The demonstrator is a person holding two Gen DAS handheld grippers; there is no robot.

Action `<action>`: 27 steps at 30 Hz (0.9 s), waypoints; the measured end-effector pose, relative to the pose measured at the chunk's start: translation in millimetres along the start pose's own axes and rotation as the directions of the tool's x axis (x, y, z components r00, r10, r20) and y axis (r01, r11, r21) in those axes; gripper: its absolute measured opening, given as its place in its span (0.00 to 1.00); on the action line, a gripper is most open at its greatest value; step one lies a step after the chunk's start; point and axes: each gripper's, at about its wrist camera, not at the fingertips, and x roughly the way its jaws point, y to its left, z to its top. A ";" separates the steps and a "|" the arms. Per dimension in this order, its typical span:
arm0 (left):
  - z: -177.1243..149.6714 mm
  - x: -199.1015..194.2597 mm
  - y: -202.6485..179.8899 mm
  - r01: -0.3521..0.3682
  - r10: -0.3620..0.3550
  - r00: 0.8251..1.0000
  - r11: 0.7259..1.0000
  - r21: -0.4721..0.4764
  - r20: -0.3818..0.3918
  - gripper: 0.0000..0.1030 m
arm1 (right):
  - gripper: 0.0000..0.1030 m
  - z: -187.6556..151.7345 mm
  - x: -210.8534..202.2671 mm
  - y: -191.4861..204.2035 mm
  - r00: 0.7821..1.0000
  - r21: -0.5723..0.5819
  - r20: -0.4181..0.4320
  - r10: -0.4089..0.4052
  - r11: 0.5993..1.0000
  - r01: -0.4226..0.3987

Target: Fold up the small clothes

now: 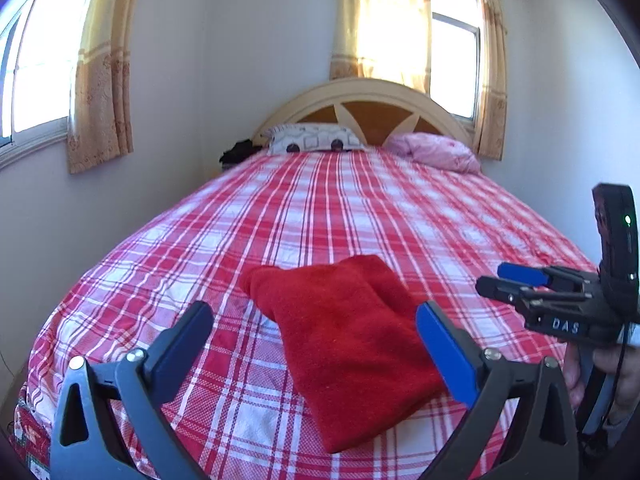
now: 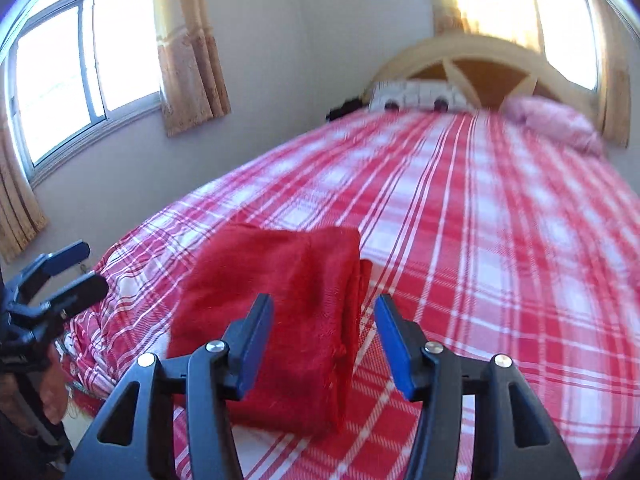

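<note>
A red fleece garment (image 1: pixel 344 340) lies folded into a compact rectangle on the red-and-white plaid bedspread (image 1: pixel 320 208), near the foot of the bed. It also shows in the right wrist view (image 2: pixel 280 312). My left gripper (image 1: pixel 316 320) is open and empty, raised above the garment's near end with the fingers wide apart. My right gripper (image 2: pixel 324 316) is open and empty, above the garment's near right corner. Each gripper shows in the other's view: the right one (image 1: pixel 504 280) at the right, the left one (image 2: pixel 86 268) at the left. Neither touches the cloth.
A patterned white pillow (image 1: pixel 312 138) and a pink pillow (image 1: pixel 436 150) lie at a curved wooden headboard (image 1: pixel 368 100). A dark object (image 1: pixel 238 150) sits at the bed's far left corner. Curtained windows (image 1: pixel 36 64) are on the left and far walls.
</note>
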 end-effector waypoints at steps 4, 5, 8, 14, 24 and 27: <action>3.2 -20.9 -7.5 0.024 -0.024 0.999 1.000 -0.003 0.036 1.00 | 0.53 -5.6 -38.6 11.9 0.998 -0.012 0.040 -0.041 0.999 0.041; 5.9 -25.4 -10.4 0.030 -0.031 0.999 1.000 0.006 0.042 1.00 | 0.53 -6.2 -49.2 13.9 0.998 -0.007 0.049 -0.047 0.999 0.047; 11.3 -38.4 -16.2 0.034 -0.036 0.996 0.999 0.017 0.081 1.00 | 0.55 -6.0 -71.4 20.2 0.996 -0.004 0.077 -0.043 0.999 0.044; 14.9 -51.5 -20.8 0.047 -0.048 0.993 0.999 0.005 0.106 1.00 | 0.57 -6.1 -100.3 30.2 0.991 -0.026 0.123 -0.049 0.998 0.052; 10.6 -48.9 -21.8 0.027 -0.026 0.994 1.000 -0.008 0.105 1.00 | 0.57 -15.5 -107.5 39.8 0.988 -0.047 0.147 -0.041 0.998 0.048; 8.9 -47.3 -22.5 0.027 -0.026 0.995 1.000 -0.003 0.101 1.00 | 0.57 -16.6 -104.4 40.8 0.988 -0.044 0.148 -0.040 0.998 0.047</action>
